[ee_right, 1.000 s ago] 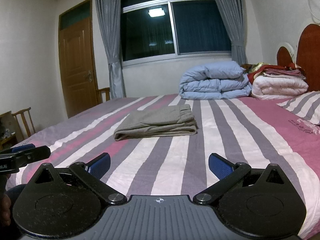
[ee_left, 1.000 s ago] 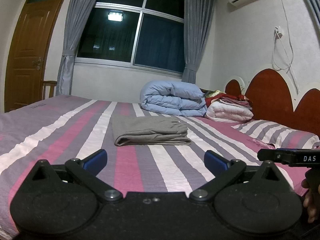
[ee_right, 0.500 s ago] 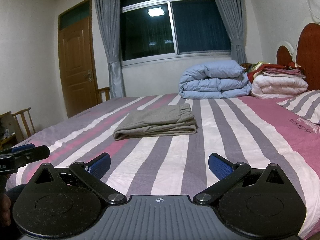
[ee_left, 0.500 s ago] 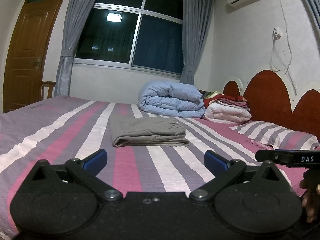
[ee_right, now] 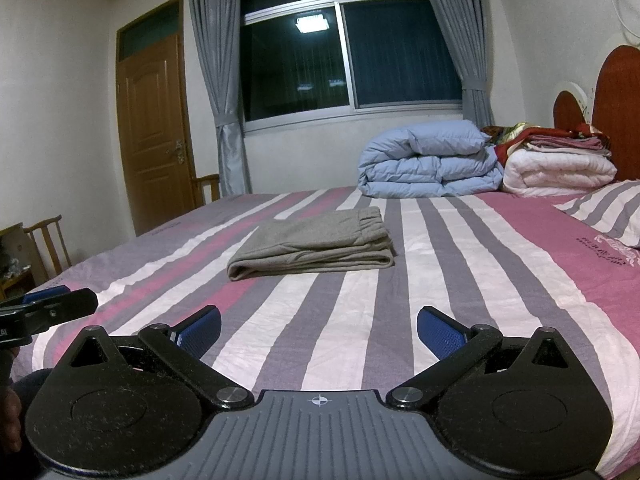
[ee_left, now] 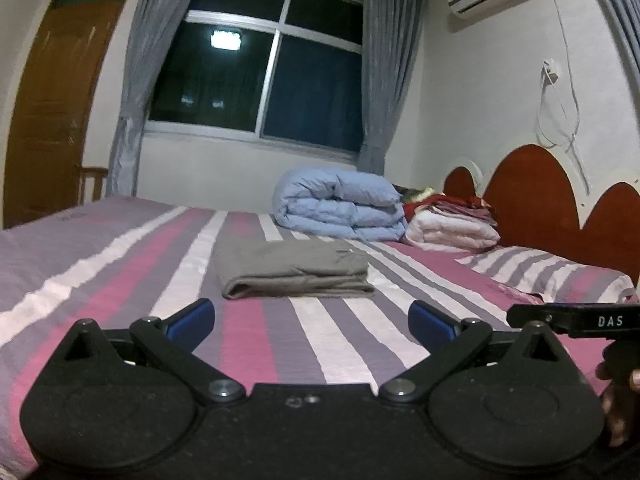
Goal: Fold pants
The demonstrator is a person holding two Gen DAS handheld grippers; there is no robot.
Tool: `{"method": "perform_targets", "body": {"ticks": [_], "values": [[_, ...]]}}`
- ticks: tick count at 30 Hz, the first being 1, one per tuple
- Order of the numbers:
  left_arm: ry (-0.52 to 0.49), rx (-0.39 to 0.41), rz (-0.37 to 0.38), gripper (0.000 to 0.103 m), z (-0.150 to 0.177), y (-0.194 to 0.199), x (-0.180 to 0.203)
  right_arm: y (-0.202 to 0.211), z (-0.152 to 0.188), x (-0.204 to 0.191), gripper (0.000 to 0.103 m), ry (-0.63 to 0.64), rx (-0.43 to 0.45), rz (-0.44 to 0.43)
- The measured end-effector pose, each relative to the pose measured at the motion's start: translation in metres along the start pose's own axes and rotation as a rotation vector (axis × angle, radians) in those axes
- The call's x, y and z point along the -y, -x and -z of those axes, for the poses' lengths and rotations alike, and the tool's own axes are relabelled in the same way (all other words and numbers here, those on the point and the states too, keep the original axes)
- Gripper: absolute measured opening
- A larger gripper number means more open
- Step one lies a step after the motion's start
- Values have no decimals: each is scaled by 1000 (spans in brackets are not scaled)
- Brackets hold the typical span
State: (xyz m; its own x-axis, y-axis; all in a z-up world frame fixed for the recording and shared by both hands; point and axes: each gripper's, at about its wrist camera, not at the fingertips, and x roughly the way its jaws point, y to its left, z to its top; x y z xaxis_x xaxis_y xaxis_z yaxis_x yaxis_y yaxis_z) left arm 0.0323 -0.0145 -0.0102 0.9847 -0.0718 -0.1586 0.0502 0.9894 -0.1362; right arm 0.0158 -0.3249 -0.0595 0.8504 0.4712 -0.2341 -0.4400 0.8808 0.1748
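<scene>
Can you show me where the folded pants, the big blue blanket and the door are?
pants [ee_right: 316,246]: right wrist view, middle of the top fold.
blue blanket [ee_right: 430,164]: right wrist view, middle of the bundle.
door [ee_right: 154,128]: right wrist view, centre of the wooden panel.

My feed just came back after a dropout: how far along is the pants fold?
Done, by the look of it: the grey pants lie in a compact, layered rectangle on the striped bedspread, waistband on the far side. In hand: nothing; the left gripper and right gripper are both open, empty and short of the pants. Left: apparently no further fold, at most pulling away.
</scene>
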Motion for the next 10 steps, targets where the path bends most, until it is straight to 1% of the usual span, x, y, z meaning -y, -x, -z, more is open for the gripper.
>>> {"method": "perform_targets", "body": {"ticks": [3,8,10], "values": [[0,21,7,95,0,2,-1,0,0,0,103,0,0,0],[-4,29,34,96,-1,3,-2,0,0,0,103,0,0,0],[-3,28,32,97,-1,3,-2,1,0,1,103,-1,1,-1]]}}
